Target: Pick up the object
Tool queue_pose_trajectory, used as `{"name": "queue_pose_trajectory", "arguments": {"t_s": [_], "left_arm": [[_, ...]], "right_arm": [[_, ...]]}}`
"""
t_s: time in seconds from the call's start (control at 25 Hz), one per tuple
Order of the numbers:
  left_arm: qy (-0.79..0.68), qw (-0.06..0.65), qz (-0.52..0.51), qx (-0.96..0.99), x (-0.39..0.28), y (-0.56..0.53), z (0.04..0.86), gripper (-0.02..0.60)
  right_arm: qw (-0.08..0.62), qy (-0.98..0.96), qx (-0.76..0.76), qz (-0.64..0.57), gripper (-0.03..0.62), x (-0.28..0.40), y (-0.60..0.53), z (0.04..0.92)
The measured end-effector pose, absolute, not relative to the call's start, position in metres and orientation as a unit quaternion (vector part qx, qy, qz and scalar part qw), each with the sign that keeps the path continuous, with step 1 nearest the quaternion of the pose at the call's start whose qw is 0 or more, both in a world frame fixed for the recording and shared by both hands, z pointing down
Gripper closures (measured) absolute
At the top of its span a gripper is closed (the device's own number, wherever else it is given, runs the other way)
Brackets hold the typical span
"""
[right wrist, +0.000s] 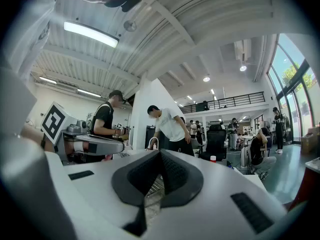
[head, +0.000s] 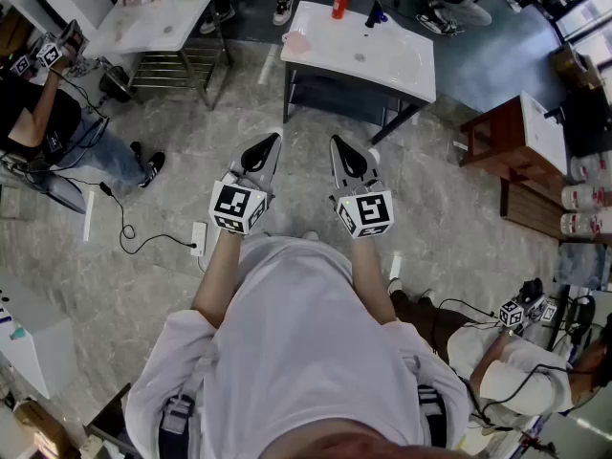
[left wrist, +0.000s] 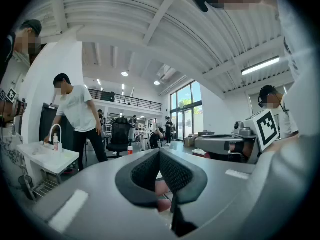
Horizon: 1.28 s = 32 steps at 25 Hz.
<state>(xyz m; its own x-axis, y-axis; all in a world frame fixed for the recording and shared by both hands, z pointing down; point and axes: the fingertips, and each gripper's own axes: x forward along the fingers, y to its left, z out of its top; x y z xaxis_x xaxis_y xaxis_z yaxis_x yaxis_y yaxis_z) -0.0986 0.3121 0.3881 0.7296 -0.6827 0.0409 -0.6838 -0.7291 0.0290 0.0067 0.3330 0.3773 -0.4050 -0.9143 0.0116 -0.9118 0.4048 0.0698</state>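
Both grippers are held out side by side at waist height over the tiled floor, short of a white table [head: 382, 65]. On that table stand a red can [head: 341, 0], a pink object [head: 296, 41] near its left edge and a small dark blue item [head: 375, 12]. My left gripper [head: 273, 142] is shut, with nothing between its pads. My right gripper [head: 336, 143] is shut and empty too. The left gripper view shows the shut left gripper [left wrist: 159, 152] and the red can [left wrist: 130, 149] far off. In the right gripper view the right gripper [right wrist: 160, 152] is shut, with the can [right wrist: 213, 159] beyond.
A second white table [head: 163, 22] with a tap stands at the far left, and a person [left wrist: 77, 116] bends over it. People sit at the left [head: 57, 132] and lower right [head: 497, 361]. A power strip [head: 198, 238] and cable lie on the floor. Wooden furniture [head: 521, 142] stands at the right.
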Motion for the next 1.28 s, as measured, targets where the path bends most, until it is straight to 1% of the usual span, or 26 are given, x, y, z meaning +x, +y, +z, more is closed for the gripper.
{"name": "queue_pose_trajectory", "arguments": {"t_s": [0.56, 1.28], "left_arm": [[-0.374, 0.024, 0.021, 0.927, -0.087, 0.313, 0.390, 0.583], [-0.426, 0.030, 0.069, 0.902, -0.063, 0.311, 0.405, 0.583]], "right_arm": [[0.016, -0.841, 0.541, -0.021, 0.594, 0.020, 0.334, 0.381], [0.018, -0.852, 0.524, 0.012, 0.594, 0.090, 0.337, 0.408]]}}
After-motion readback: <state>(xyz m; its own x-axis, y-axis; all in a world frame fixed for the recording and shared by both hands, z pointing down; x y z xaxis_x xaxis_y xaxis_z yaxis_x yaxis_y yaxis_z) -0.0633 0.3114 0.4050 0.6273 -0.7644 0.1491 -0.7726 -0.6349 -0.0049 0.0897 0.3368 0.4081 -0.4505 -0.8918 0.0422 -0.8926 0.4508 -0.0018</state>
